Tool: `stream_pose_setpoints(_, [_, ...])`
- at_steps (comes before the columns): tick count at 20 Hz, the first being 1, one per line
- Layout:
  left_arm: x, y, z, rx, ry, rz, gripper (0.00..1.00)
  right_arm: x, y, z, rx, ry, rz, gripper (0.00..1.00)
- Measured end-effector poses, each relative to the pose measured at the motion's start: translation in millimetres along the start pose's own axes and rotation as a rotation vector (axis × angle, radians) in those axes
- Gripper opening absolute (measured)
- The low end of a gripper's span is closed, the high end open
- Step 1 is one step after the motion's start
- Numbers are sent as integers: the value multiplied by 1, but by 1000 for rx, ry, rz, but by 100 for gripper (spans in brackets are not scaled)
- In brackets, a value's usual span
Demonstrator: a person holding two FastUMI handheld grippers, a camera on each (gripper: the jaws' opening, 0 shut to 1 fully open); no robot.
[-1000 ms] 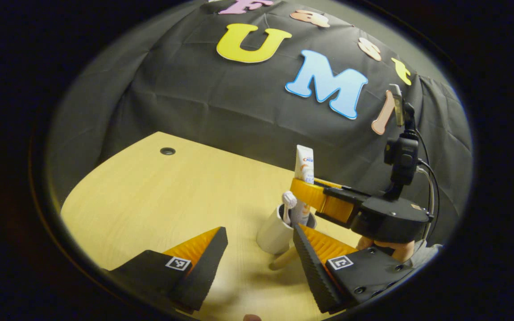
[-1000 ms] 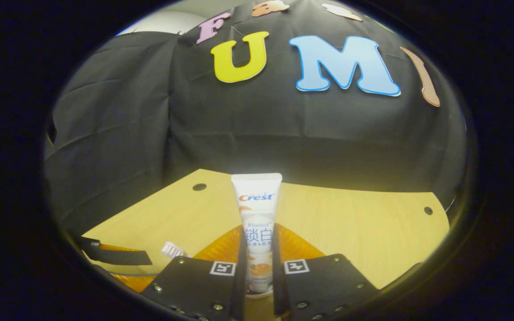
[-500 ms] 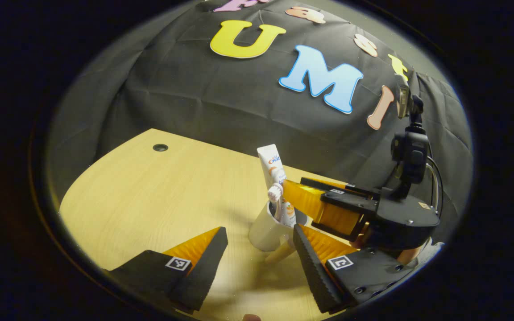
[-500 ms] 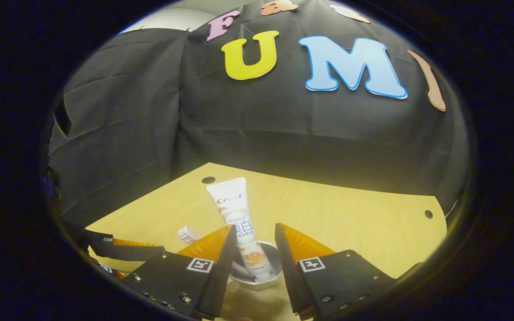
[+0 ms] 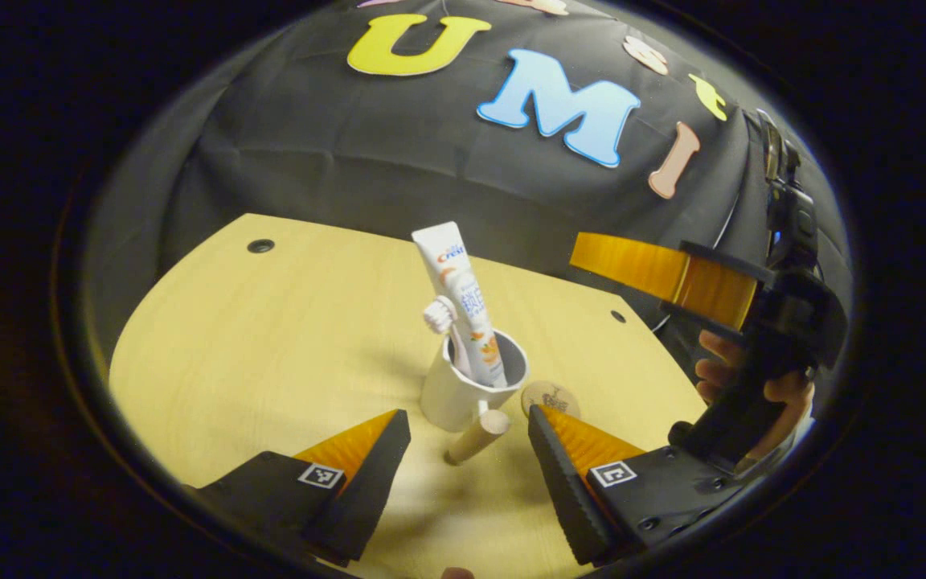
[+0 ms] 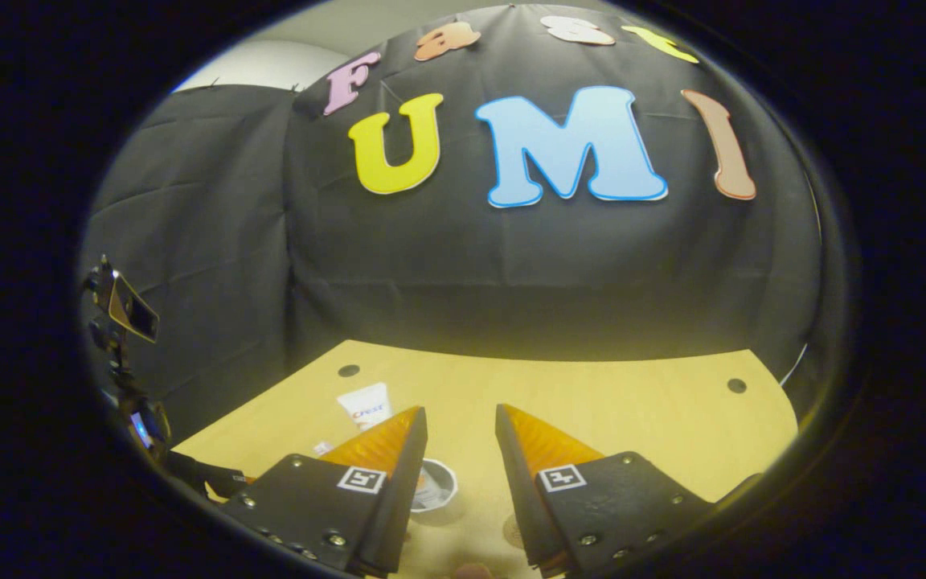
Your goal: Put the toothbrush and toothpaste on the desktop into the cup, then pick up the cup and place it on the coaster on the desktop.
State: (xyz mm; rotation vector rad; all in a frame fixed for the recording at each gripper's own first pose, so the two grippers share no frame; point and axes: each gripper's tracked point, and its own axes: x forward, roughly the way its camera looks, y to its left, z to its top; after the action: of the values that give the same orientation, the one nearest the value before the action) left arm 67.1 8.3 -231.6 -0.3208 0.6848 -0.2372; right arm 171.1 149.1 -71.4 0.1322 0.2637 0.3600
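A white cup (image 5: pixel 456 396) stands on the wooden desktop (image 5: pixel 286 338) with a wooden handle (image 5: pixel 475 437) sticking out towards me. A white toothpaste tube (image 5: pixel 460 291) and a toothbrush (image 5: pixel 439 315), head up, lean inside it. A small round coaster (image 5: pixel 550 396) lies just right of the cup. My left gripper (image 5: pixel 467 450) is open, low, just short of the handle. My right gripper (image 5: pixel 592 256), held in a hand (image 5: pixel 760 390), hovers above and right of the cup. In the right gripper view my right gripper (image 6: pixel 460 450) is open above the cup (image 6: pixel 437 485), with the tube's top (image 6: pixel 365 404) to the left.
The desktop has small round cable holes (image 5: pixel 260 245) near its back edge, and another hole (image 6: pixel 736 385) at the far right. The black cloth wall closes the back. A small device on a mount (image 6: pixel 129 307) shows at the left edge.
My right gripper opened, let go of the toothpaste tube and rose up and away to the right. The tube now leans in the cup beside the toothbrush.
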Motion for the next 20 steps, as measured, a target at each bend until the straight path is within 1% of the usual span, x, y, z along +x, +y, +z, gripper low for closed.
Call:
stream_pose_setpoints(1, [4,-3,-4,-1,34,-7,95,-2,-5,0,7,6,-9,54])
stream_pose_setpoints(3, [11,-6,-15,3,101,-5,96,-7,-16,-1,7,22,-28,54])
stream_pose_setpoints(4, [19,-4,-17,12,137,10,99,-10,-22,-3,3,31,-42,55])
stream_pose_setpoints(5, [25,-2,-20,23,172,23,99,-12,-27,-5,-3,40,-54,55])
stream_pose_setpoints(6, [32,2,-24,32,209,40,96,-16,-31,-6,-7,48,-64,54])
stream_pose_setpoints(7, [36,4,-26,37,242,49,99,-19,-36,-6,-9,54,-72,54])
stream_pose_setpoints(9, [44,9,-33,45,309,71,95,-25,-44,-7,-6,65,-84,55])
stream_pose_setpoints(11, [53,13,-39,60,363,87,95,-28,-51,-8,5,72,-96,55])
stream_pose_setpoints(12, [61,13,-41,67,387,91,97,-30,-55,-10,8,79,-104,55])
stream_pose_setpoints(13, [65,14,-42,77,411,97,94,-31,-60,-11,12,86,-115,55])
stream_pose_setpoints(14, [70,17,-44,89,434,104,96,-32,-64,-14,19,92,-122,54])
stream_pose_setpoints(15, [76,20,-46,103,452,114,94,-33,-66,-16,27,98,-126,54])
stream_pose_setpoints(16, [78,24,-46,110,471,121,96,-34,-69,-17,33,103,-132,54])
stream_pose_setpoints(19, [82,30,-44,133,505,141,74,-37,-78,-20,32,113,-147,54])
stream_pose_setpoints(20, [87,32,-47,141,511,149,73,-38,-80,-22,32,117,-149,54])
